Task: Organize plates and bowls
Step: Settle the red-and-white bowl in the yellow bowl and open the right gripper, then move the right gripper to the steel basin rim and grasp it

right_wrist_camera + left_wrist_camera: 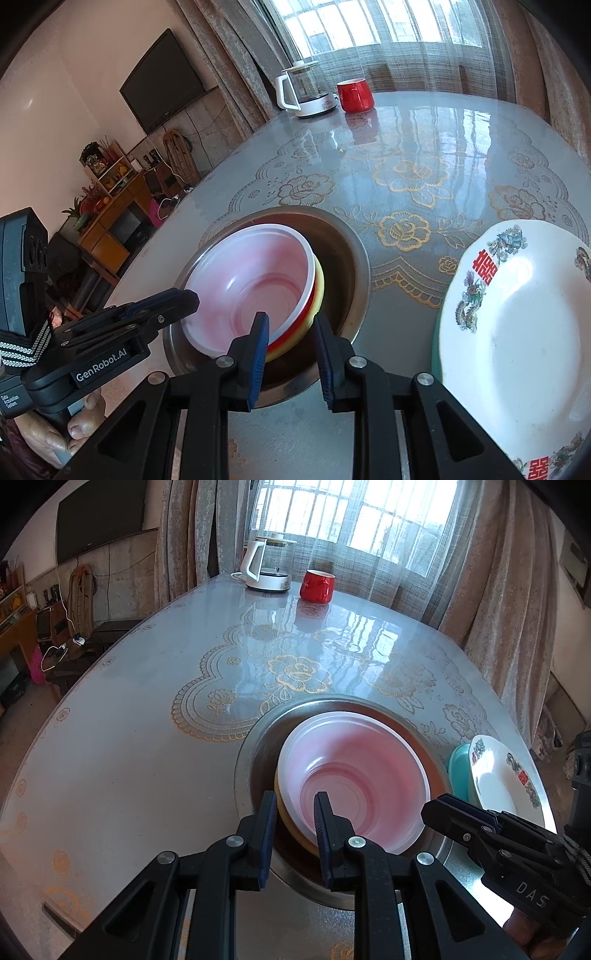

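A stack of nested bowls (362, 775), with a translucent pink-white one on top and red and yellow ones beneath, sits tilted inside a wide steel basin (258, 746). My left gripper (295, 808) is shut on the stack's near rim, one finger inside and one outside. In the right wrist view my right gripper (290, 328) pinches the bowl stack (258, 273) at the opposite rim in the same way. Each gripper shows in the other's view: the right gripper (436, 810), the left gripper (184, 297). A white decorated plate (517, 332) lies on a teal dish (436, 332) beside the basin (351, 251).
A white-and-glass kettle (264, 568) and a red mug (317, 585) stand at the far end of the glossy lace-covered table (147, 757). The table edge runs along the left, with furniture and a wall TV beyond. A person's fingers (79, 428) hold the left gripper's handle.
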The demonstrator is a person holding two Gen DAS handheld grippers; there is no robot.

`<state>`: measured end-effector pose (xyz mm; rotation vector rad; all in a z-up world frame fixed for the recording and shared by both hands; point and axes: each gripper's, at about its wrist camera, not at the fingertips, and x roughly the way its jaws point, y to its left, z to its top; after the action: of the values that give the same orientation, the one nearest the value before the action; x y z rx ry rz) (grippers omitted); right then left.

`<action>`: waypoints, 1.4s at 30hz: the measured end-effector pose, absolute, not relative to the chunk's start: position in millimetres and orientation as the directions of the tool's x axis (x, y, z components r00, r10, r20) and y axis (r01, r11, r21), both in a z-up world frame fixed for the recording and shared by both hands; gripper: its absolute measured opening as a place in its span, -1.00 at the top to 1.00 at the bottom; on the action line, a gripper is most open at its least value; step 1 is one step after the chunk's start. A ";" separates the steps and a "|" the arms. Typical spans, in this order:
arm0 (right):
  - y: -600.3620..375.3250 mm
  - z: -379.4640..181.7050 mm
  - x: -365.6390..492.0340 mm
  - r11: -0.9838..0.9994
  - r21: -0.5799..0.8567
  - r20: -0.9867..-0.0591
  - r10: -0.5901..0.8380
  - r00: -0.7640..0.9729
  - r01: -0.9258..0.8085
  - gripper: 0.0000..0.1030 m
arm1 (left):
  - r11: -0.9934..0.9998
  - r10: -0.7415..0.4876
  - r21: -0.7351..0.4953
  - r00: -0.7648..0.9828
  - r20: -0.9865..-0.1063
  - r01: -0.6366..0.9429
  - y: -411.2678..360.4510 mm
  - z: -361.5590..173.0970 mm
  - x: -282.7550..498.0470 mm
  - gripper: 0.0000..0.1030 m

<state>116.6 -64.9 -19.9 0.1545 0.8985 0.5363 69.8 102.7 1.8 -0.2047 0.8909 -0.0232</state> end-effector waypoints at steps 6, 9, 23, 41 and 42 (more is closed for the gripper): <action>-68.3 -19.2 114.5 0.855 0.364 -0.695 0.514 0.503 -0.370 0.52 | 0.976 -0.107 -0.201 0.634 -0.766 -0.078 108.4 3.7 65.9 0.59; -68.2 -19.6 113.9 0.852 0.371 -0.692 0.519 0.501 -0.370 0.52 | 0.976 -0.096 -0.197 0.639 -0.763 -0.088 110.7 5.6 65.3 0.59; -71.6 -19.4 112.3 0.843 0.384 -0.683 0.534 0.498 -0.376 0.52 | 0.985 -0.048 -0.148 0.669 -0.741 -0.093 117.5 6.7 56.5 0.59; -82.2 -14.4 101.8 0.851 0.370 -0.675 0.522 0.521 -0.374 0.52 | 0.984 -0.012 -0.128 0.669 -0.744 -0.124 127.8 -1.8 48.0 0.58; -84.1 -14.4 102.2 0.853 0.370 -0.676 0.518 0.524 -0.367 0.52 | 0.983 -0.011 -0.129 0.669 -0.743 -0.127 129.3 -2.2 47.8 0.58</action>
<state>102.2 -84.1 -14.4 0.1898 0.8709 0.5337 47.8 129.3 -2.2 -0.1757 0.8369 0.0658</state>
